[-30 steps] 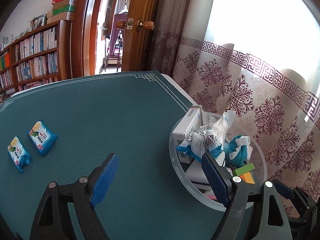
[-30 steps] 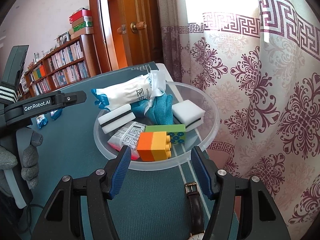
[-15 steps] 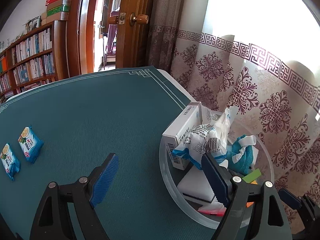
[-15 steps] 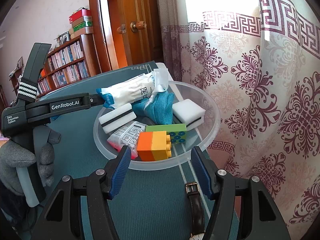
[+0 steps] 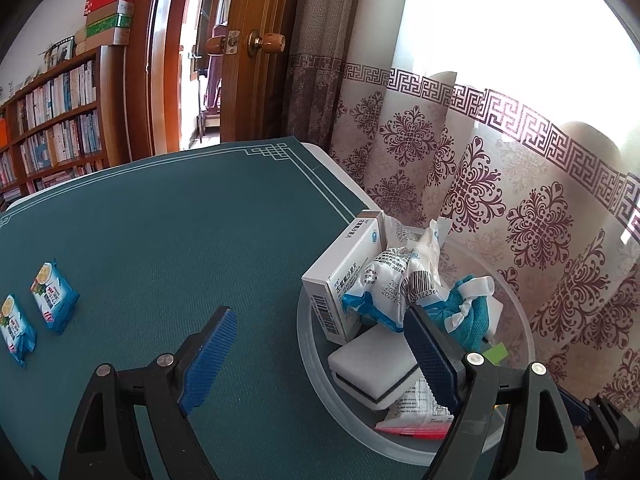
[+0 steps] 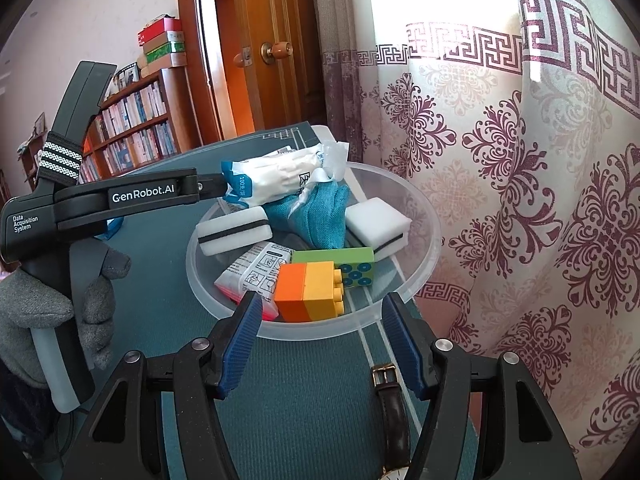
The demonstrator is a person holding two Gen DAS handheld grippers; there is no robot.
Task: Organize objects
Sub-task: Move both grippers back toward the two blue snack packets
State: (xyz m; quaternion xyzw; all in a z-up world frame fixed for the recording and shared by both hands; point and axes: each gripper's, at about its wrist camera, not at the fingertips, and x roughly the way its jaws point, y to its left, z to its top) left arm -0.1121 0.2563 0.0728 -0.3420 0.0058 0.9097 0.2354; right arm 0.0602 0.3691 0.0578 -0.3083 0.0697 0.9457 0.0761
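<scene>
Curtains with dark red flower shapes hang along one side, and a brown door and a tall bookshelf stand at the back. Green cloth covers the big surface.

On this surface, near the curtain side, sits a clear plastic bowl. It is full of things. A white medicine box leans on the bowl's near wall in the left view. A white and blue soft pack lies across the top at the back. A blue-green cloth is bunched in the middle. Two white sponges with a black stripe lie one on each side of the cloth. A green block lies behind an orange and yellow block, and they touch. A flat white packet with a pink edge lies at the bottom.

The left gripper is held by a grey gloved hand. Its blue fingers are wide apart with nothing between them; one finger is over the bowl's edge, the other over the green cloth.

The right gripper points at the near rim of the bowl. Its fingers are partly apart and hold nothing.

A brown wristwatch lies on the surface just below the bowl. Two small blue snack packs lie side by side, well apart from the bowl.
</scene>
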